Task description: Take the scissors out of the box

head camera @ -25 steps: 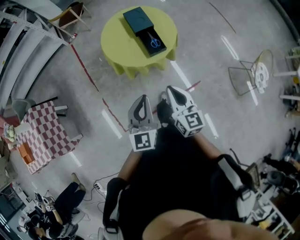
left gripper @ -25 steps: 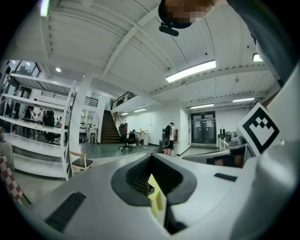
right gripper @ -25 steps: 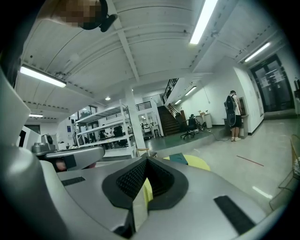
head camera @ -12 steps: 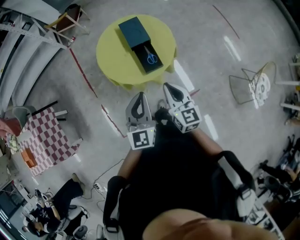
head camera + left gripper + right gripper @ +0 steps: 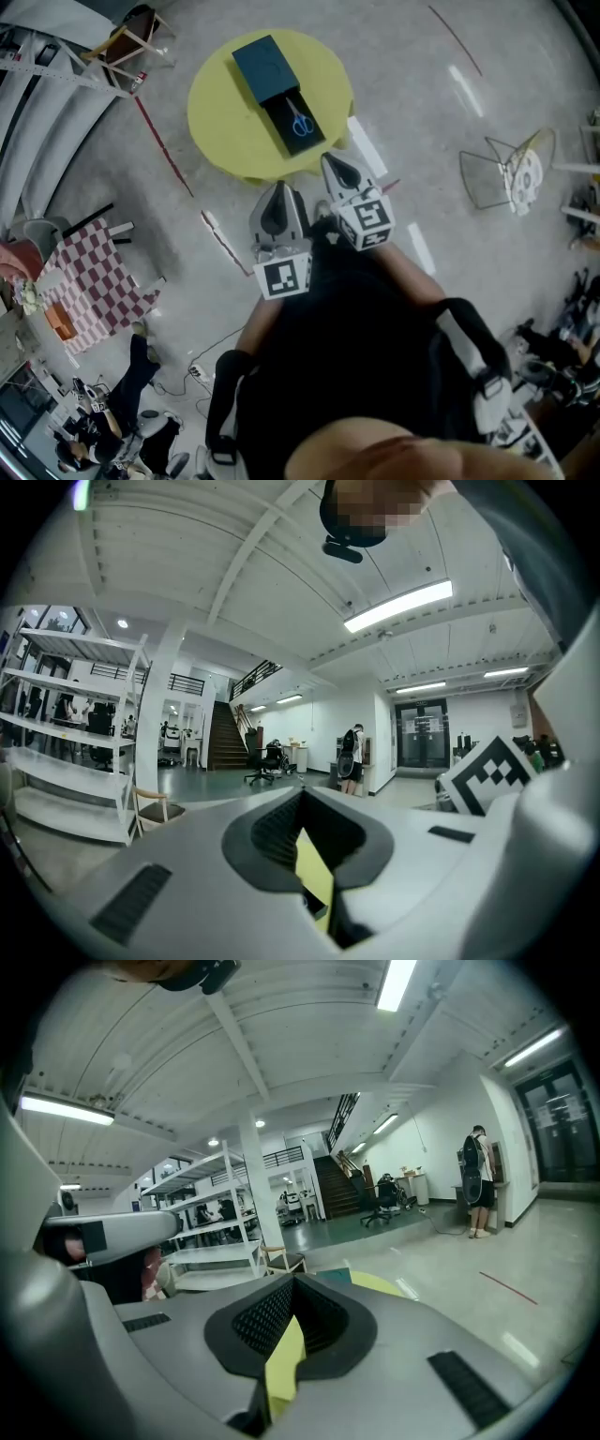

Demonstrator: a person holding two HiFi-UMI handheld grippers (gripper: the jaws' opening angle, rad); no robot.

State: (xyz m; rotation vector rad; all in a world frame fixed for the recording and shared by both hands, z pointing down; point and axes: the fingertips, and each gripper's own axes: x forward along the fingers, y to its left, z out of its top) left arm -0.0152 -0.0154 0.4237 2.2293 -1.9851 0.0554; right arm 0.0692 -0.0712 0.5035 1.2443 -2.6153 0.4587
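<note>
Blue-handled scissors [image 5: 302,123] lie in the open tray of a dark box [image 5: 277,90] on a round yellow table [image 5: 225,112]. My left gripper [image 5: 279,191] and right gripper [image 5: 332,163] are held side by side just short of the table's near edge, both pointing at it. The right one's tip is nearest the box tray. Each gripper's jaws are closed to a thin slit with nothing held. In the left gripper view the left gripper [image 5: 302,806] shows only a sliver of yellow table [image 5: 315,874]. The right gripper [image 5: 292,1290] shows the same.
A red-checkered table [image 5: 89,272] stands at the left, a wire chair [image 5: 502,169] at the right, and a wooden chair [image 5: 131,33] beyond the yellow table. A red tape line [image 5: 164,141] crosses the floor. People sit at the lower left [image 5: 103,422]. White shelving [image 5: 75,742] stands ahead.
Both grippers have moved forward towards the yellow table, which now lies closer below their tips. The box and scissors have not moved on it.
</note>
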